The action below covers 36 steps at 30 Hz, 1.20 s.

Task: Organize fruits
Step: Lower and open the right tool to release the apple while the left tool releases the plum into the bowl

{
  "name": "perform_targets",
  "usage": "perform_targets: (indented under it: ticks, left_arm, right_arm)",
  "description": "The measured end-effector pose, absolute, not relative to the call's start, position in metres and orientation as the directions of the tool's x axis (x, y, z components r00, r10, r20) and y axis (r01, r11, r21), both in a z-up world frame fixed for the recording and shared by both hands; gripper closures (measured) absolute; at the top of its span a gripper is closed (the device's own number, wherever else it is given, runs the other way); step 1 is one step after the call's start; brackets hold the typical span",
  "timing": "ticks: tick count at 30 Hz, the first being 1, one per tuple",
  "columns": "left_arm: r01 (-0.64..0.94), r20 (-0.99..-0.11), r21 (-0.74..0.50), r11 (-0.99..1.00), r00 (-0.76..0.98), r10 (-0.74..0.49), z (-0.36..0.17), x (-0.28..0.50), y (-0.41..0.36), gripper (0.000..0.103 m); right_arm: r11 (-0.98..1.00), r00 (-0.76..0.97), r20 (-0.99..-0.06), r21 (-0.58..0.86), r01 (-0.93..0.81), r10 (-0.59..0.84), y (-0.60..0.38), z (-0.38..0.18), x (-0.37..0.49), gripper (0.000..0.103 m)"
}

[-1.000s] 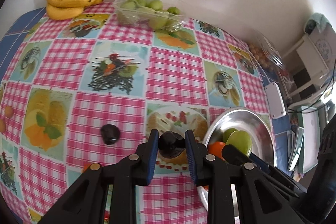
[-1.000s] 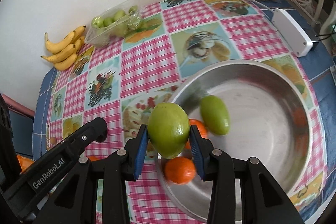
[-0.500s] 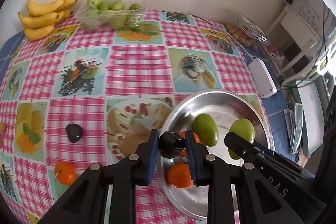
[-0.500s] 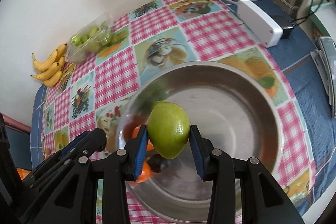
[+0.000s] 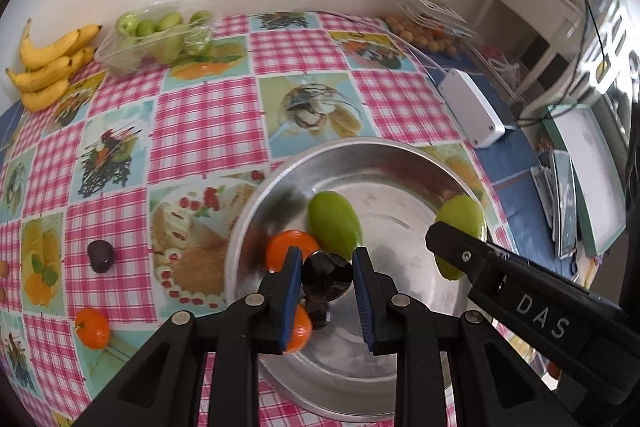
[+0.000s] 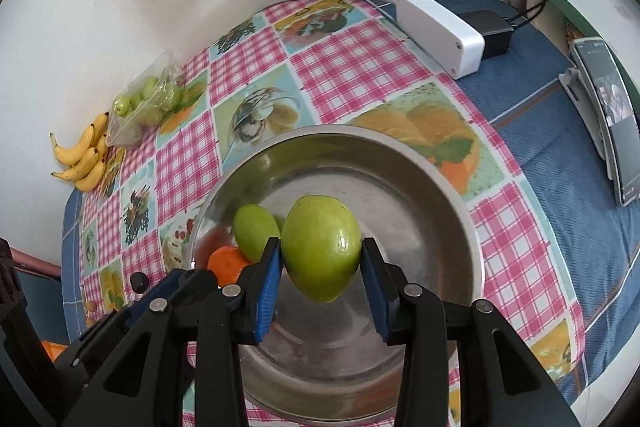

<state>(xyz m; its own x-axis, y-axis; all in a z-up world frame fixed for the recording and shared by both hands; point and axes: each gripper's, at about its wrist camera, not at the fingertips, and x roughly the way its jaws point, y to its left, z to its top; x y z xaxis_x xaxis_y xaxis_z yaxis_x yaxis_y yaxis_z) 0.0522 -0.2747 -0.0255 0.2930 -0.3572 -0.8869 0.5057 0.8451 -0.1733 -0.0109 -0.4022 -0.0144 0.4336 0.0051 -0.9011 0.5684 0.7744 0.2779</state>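
My left gripper is shut on a dark plum and holds it over the near left part of the steel bowl. The bowl holds a green mango, two oranges and a dark fruit. My right gripper is shut on a second green mango and holds it above the bowl; that mango also shows in the left wrist view. Another dark plum and an orange lie on the checked cloth left of the bowl.
Bananas and a clear box of small green fruit sit at the far left by the wall. A white power box and a box of small brown fruit are at the far right. A phone stand is on the right.
Both grippers have moved right and forward over the bowl, each still holding its fruit. The left gripper's plum now hangs above the bowl's inside instead of the cloth.
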Motion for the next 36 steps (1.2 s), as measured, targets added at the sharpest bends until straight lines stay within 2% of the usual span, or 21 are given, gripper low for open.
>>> perform_targets:
  ticks: [15,36]
  left_arm:
    - [0.567,-0.919,-0.110,0.816,0.255,-0.301,-0.055,0.034,-0.303,0.075]
    - [0.581,-0.939,-0.081,0.810,0.228,-0.258,-0.078,0.031,-0.309,0.075]
  right_arm:
    - [0.752,0.373,-0.928,0.250,0.609,0.006,-0.418,-0.037,-0.018,0.062]
    - [0.736,0.328,-0.944,0.249,0.629,0.039,-0.418,-0.058,-0.018,0.061]
